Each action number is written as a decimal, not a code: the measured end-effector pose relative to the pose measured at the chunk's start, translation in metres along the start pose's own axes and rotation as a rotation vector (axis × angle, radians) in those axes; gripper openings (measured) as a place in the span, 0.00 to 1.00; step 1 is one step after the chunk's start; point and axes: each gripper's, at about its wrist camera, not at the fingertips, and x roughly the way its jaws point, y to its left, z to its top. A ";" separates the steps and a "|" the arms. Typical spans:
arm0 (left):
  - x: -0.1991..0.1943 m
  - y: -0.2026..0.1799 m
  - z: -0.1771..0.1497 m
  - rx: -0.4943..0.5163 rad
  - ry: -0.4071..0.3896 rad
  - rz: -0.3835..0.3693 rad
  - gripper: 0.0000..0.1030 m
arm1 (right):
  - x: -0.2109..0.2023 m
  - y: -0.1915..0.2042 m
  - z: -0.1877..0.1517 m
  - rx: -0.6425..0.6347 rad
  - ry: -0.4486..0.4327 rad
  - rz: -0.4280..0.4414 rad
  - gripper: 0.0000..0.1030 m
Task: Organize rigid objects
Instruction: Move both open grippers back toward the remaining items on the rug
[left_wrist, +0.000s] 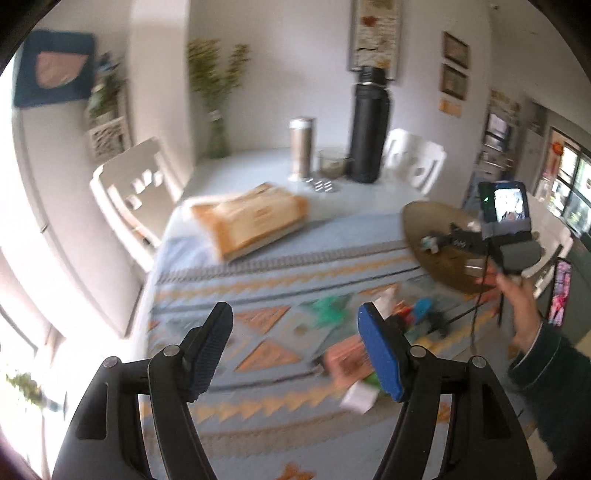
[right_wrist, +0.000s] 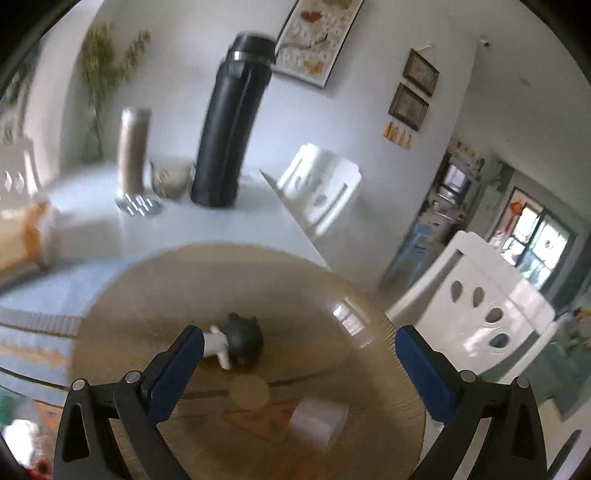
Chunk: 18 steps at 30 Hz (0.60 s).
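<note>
Left tongs (left_wrist: 295, 350): spread wide, empty, above the patterned cloth (left_wrist: 258, 291).
Small objects (left_wrist: 369, 332): blurred colourful heap on the cloth beside the left tongs.
Right tongs (right_wrist: 299, 365): wide apart, holding nothing, over the round tan tray (right_wrist: 332, 288).
Tray contents: dark-headed figurine (right_wrist: 240, 341) near the left finger; pale block (right_wrist: 317, 421) nearer the camera.
Surface (right_wrist: 221, 225): black flask (right_wrist: 225, 136), metal tumbler (right_wrist: 133, 147), white chairs (right_wrist: 487, 314) around.

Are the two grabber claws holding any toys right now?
No. The left gripper is open over the patterned cloth, and the right gripper is open above the round tray. Nothing sits between either pair of fingers.
</note>
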 end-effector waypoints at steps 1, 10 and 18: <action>0.003 0.007 -0.005 -0.011 0.011 0.007 0.67 | 0.003 -0.001 0.000 -0.001 0.016 -0.002 1.00; 0.034 0.026 -0.053 -0.121 0.127 -0.088 0.67 | -0.022 -0.042 -0.030 0.084 0.122 0.033 1.00; 0.068 -0.027 -0.089 -0.039 0.260 -0.192 0.67 | -0.071 -0.032 -0.039 -0.023 -0.012 0.068 0.94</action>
